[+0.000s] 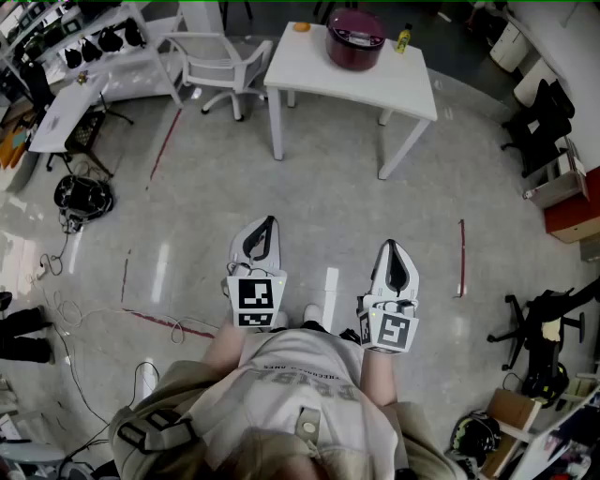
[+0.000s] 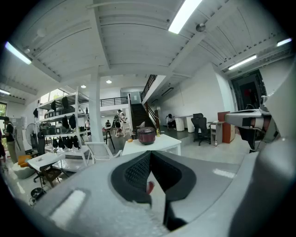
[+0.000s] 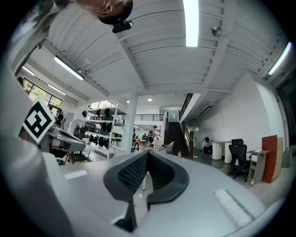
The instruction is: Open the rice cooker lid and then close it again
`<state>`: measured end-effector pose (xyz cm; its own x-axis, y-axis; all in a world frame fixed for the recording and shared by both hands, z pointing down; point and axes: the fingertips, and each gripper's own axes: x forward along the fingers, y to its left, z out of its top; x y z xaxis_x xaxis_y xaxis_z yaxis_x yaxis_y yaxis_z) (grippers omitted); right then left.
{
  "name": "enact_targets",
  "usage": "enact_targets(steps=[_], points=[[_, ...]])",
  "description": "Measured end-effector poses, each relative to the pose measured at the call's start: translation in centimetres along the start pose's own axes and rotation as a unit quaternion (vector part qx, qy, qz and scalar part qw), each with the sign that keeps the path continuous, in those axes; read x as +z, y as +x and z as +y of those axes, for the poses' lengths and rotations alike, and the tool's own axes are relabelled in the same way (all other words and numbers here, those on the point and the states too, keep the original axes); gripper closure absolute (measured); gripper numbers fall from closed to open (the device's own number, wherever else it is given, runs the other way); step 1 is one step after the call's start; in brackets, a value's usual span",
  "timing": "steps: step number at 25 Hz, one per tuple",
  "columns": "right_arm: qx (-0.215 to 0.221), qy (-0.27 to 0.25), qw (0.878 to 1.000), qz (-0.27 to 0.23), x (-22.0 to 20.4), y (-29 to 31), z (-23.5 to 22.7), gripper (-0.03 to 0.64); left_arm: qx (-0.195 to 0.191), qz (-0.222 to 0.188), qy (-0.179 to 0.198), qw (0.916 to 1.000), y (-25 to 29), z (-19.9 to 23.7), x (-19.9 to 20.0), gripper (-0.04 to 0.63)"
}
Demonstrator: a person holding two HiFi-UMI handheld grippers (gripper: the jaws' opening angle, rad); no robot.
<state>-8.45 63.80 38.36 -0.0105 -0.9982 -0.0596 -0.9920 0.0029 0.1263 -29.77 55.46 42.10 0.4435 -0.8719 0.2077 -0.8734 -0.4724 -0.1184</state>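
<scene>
The person is standing on the open floor (image 1: 328,187), well apart from the white bench (image 1: 319,70), and is holding both tools out in front, side by side. The left hand-held gripper (image 1: 269,221) is keeping its jaws pressed together with nothing between them, and the right hand-held gripper (image 1: 392,244) is doing the same; each gripper's own view is showing its black pads meeting at the tips.

The head view alone is giving the layout from above. The maroon rice cooker (image 1: 355,39) is sitting with its lid down near the far edge of the bench, between a small orange object (image 1: 301,26) and a yellow bottle (image 1: 403,38). A white chair (image 1: 220,66) is standing just beside the bench's left end, and a red tape line (image 1: 461,258) is lying on the floor to the right of the right hand-held gripper.

The left gripper view is looking level across the room. It is catching the rice cooker just above its own jaw tips, far off, with the right hand-held gripper showing at its right edge.

The right gripper view is not showing the cooker; its jaws are covering most of the bench, and only the bottle is peeking out beside them. It is instead showing a staircase (image 3: 175,134) beyond.
</scene>
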Motion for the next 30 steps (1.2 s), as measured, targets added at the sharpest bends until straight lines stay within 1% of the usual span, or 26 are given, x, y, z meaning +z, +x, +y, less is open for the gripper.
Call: enact_targets(steps=[11,22,24,28,29,30], points=[[0.007,0.005,1.000,0.018,-0.8,0.1,-0.6,0.618,0.006,0.026,0.009,0.9996,0.5,-0.3,-1.0,0.586],[0.005,0.022,0.999,0.032,-2.3,-0.4,-2.7,0.618,0.001,0.047,0.019,0.9987,1.1,-3.0,-1.9,0.586],[0.009,0.033,0.999,0.030,-2.2,-0.4,-3.3,0.617,0.004,0.043,0.017,0.9989,1.6,-3.3,-1.5,0.586],[0.022,0.088,0.996,0.014,-2.3,-0.3,-5.1,0.615,0.019,0.028,0.011,0.9994,2.7,-3.7,-0.5,0.586],[0.025,0.096,0.995,0.014,-2.5,-0.3,-5.7,0.599,0.022,0.024,0.010,0.9994,2.9,-4.0,-0.2,0.586],[0.028,0.101,0.994,0.014,-2.6,-0.2,-6.2,0.509,0.023,0.021,0.010,0.9995,3.0,-4.2,0.1,0.553]])
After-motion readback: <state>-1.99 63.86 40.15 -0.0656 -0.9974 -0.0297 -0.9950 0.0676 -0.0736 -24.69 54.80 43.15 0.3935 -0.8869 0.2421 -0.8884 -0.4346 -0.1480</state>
